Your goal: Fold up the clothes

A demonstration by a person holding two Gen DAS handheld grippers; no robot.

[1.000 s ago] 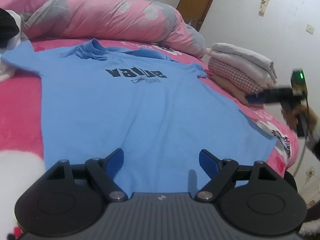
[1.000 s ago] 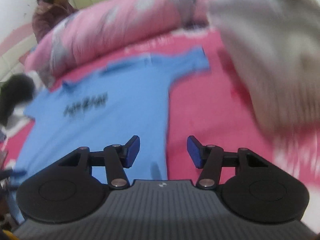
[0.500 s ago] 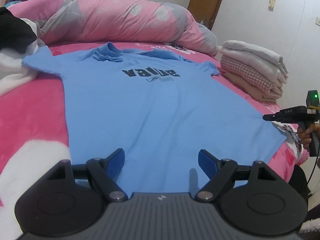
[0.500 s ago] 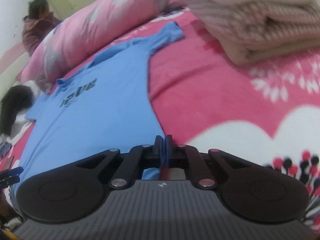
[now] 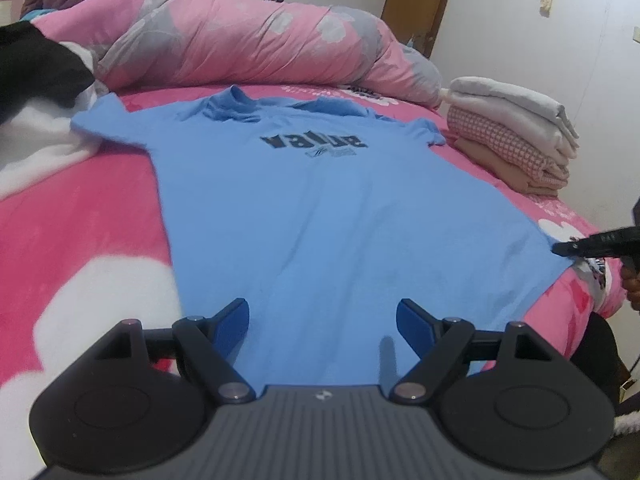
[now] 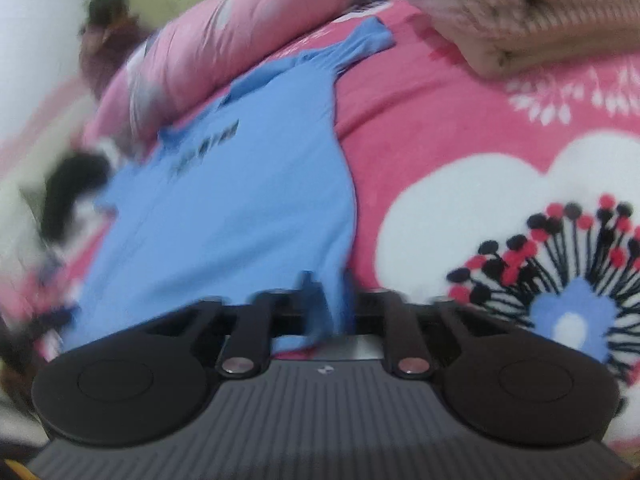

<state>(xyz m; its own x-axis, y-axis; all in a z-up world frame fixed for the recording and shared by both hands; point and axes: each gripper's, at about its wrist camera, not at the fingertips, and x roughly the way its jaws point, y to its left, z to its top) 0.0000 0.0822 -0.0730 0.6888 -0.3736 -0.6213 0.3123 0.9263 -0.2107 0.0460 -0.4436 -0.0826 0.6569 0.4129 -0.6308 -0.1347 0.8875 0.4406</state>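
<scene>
2 tools: our left tool (image 5: 322, 316) hangs spread over the blue shirt (image 5: 320, 216); our right tool (image 6: 320, 300) pinches its hem.

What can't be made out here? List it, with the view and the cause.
- Right wrist view: whether the right tongs actually pinch the blue shirt; motion blur smears the fingertips and hem.
- Right wrist view: the shirt's print, blurred.
- Left wrist view: the shirt's near hem, hidden behind the left tongs.
- Left wrist view: the right tongs, cut off by the right edge.
</scene>
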